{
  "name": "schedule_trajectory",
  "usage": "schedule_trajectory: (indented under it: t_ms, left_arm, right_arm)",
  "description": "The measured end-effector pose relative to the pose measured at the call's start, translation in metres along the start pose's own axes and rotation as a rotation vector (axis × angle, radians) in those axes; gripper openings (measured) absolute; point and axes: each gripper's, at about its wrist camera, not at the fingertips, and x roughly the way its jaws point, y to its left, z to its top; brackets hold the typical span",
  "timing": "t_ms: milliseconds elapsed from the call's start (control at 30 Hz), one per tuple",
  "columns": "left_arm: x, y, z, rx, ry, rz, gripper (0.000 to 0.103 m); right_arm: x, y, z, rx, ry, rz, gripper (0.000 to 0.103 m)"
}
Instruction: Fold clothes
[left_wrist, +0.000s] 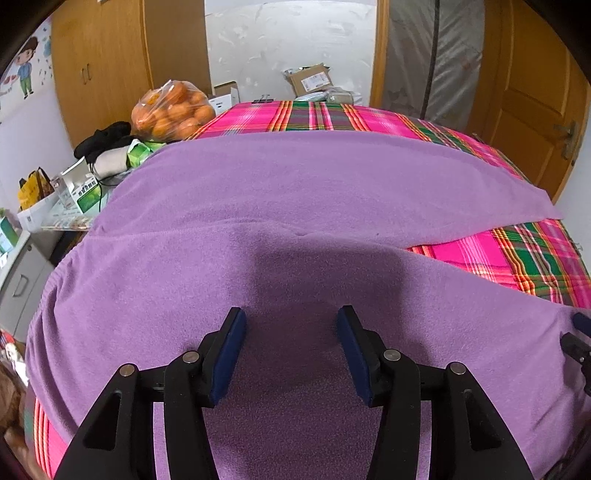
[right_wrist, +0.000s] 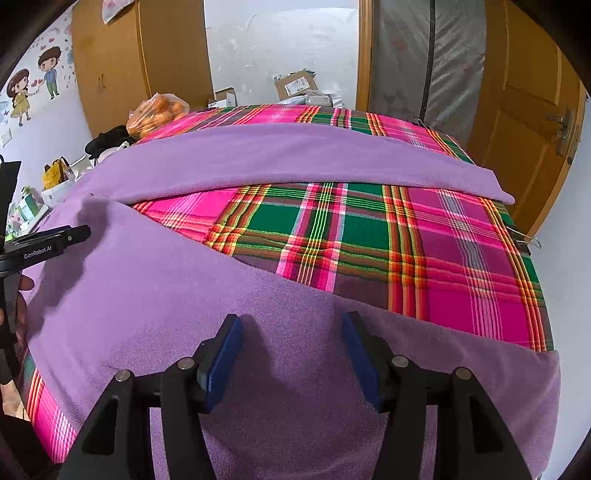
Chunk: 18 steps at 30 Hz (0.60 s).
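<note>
A purple fleece garment (left_wrist: 295, 192) lies spread on a table under a pink and green plaid cloth (left_wrist: 517, 258). It looks like trousers: two long legs run to the right with the plaid cloth (right_wrist: 369, 240) showing between them. My left gripper (left_wrist: 291, 314) hovers open just over the garment's wide part, with nothing between its blue pads. My right gripper (right_wrist: 291, 321) stands open over the near leg (right_wrist: 147, 277), also with nothing in it. The left gripper (right_wrist: 55, 240) shows at the left edge of the right wrist view, and the right gripper's tip (left_wrist: 580, 339) at the right edge of the left wrist view.
A bag of oranges (left_wrist: 173, 110) sits at the table's far left corner, beside dark clothes and boxes (left_wrist: 74, 192). Cardboard parcels (left_wrist: 310, 79) lie beyond the far edge. A wooden door (left_wrist: 528, 92) stands at the right. A binder clip (right_wrist: 524, 240) holds the cloth's right edge.
</note>
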Motion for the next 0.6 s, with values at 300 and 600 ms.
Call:
schedule_trajectory:
  t_ms: [300,600]
  left_arm:
    - [0.0,0.007,0.0,0.064,-0.002,-0.072,0.055]
    - [-0.002,0.022,0.001,0.041,-0.01,-0.177,0.056]
  right_arm:
    - [0.0,0.002,0.0,-0.016,0.001,-0.006,0.058]
    - [0.0,0.002,0.002,-0.047,0.013,0.011,0.059]
